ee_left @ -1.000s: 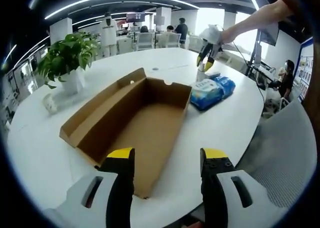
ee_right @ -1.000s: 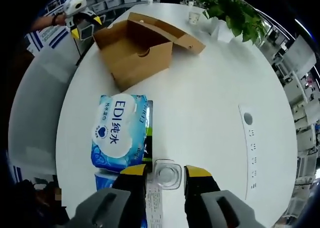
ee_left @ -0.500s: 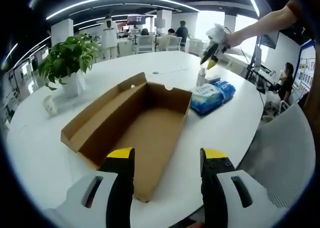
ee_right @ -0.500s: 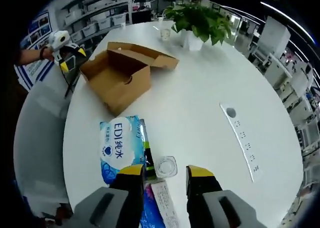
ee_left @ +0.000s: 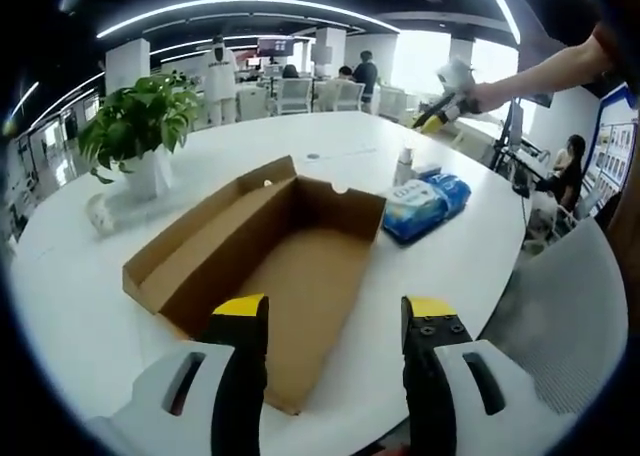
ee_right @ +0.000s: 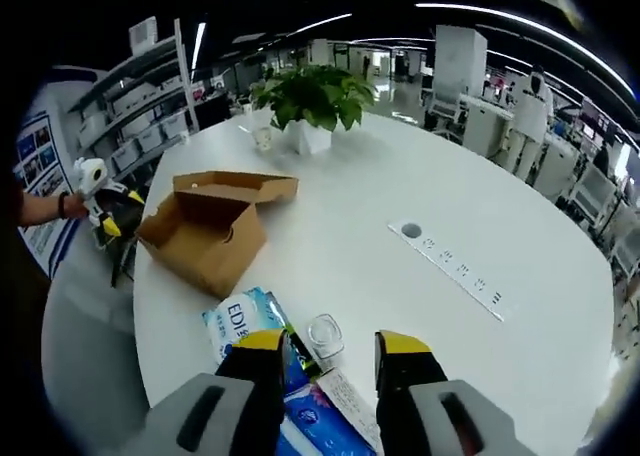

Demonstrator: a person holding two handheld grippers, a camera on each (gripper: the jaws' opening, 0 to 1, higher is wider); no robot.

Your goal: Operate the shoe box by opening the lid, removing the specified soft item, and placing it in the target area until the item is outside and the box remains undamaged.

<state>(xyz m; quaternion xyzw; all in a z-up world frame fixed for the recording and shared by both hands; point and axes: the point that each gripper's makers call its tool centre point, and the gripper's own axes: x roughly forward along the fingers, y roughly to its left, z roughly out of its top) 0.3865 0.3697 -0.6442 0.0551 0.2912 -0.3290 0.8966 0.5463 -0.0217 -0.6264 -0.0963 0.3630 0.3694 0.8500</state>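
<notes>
Since a second ago, the right claw (ee_right: 329, 348) has risen away from the tabletop (ee_right: 400, 296), so its view now takes in far more of the room, and the blue tissue pack (ee_right: 250, 321) and the shoe box (ee_right: 205, 238) look smaller and farther off. In the left gripper view, the right claw (ee_left: 440, 116) has climbed higher above the far side of the tabletop (ee_left: 70, 306), held out on a person's arm (ee_left: 545, 71).

Seen from the left gripper view, the left claw (ee_left: 335, 321) has its yellow-tipped jaws apart with nothing between them, hovering over the near end of the shoe box (ee_left: 290, 271). That cardboard box lies open, its lid folded out flat to one side, and its inside is bare. The blue tissue pack (ee_left: 425, 204) lies on the tabletop just beside the box's far end, outside it. A small clear bottle (ee_left: 404, 166) stands near the pack. A potted plant (ee_left: 140, 121) stands well apart from the box.

From the right gripper view, the right claw's jaws are likewise apart and hold nothing. Below them sit the tissue pack and a clear glass cup (ee_right: 324, 333), just beside each other. The left claw (ee_right: 105, 221) shows at the tabletop's edge near the box. A potted plant (ee_right: 312, 104) stands farther back.
</notes>
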